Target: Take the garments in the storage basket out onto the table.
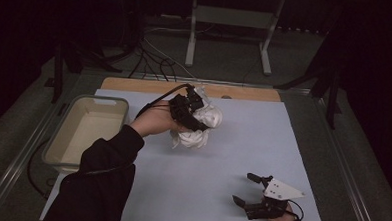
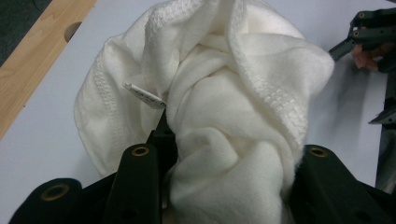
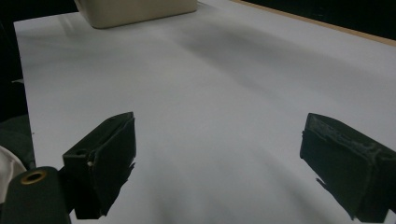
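A bunched white cloth (image 1: 199, 124) hangs above the pale blue mat (image 1: 243, 137), toward the mat's far side. My left gripper (image 1: 191, 110) is shut on it. In the left gripper view the cloth (image 2: 224, 88) bulges between the two black jaws of my left gripper (image 2: 229, 186), and a small label sticks out on its left. My right gripper (image 1: 241, 187) rests low near the mat's front right corner, open, with nothing between its jaws. The right gripper view has bare mat (image 3: 219, 93) between the spread jaws of my right gripper (image 3: 215, 158).
A beige plastic bin (image 1: 91, 103) stands at the left edge of the mat, and the bin (image 3: 135, 11) also appears at the top of the right gripper view. A wooden board edge (image 1: 245, 92) runs along the mat's far side. Cables and a metal stand lie beyond it.
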Tool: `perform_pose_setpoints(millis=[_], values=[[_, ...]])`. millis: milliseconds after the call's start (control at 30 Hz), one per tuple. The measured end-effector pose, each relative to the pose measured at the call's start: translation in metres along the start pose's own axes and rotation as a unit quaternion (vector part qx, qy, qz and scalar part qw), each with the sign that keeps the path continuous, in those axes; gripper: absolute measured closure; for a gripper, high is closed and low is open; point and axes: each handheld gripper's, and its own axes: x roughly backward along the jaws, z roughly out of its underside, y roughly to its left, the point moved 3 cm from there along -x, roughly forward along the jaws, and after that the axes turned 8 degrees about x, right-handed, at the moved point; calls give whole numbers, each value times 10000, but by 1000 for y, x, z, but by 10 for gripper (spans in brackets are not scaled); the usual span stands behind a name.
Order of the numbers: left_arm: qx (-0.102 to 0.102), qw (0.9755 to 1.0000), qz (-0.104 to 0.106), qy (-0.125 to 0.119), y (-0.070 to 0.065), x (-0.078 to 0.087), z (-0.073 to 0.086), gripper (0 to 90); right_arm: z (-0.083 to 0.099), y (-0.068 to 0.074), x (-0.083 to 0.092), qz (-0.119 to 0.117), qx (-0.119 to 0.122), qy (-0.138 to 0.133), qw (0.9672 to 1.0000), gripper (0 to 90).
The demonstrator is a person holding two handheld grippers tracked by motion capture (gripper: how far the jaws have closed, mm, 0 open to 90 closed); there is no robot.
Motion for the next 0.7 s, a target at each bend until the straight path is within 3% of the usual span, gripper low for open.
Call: perform_pose_setpoints(millis=[267,467,700], values=[[183,9998,-85,-92,3,-12,-6,590,0,0,0,32,31,0,10000,106],[502,9984,-167,-184,7,-25,-10,586,0,0,0,33,43,-2,10000,107],[604,9979,-163,-147,7,-40,-10,577,0,0,1,25,46,-9,10000,106]])
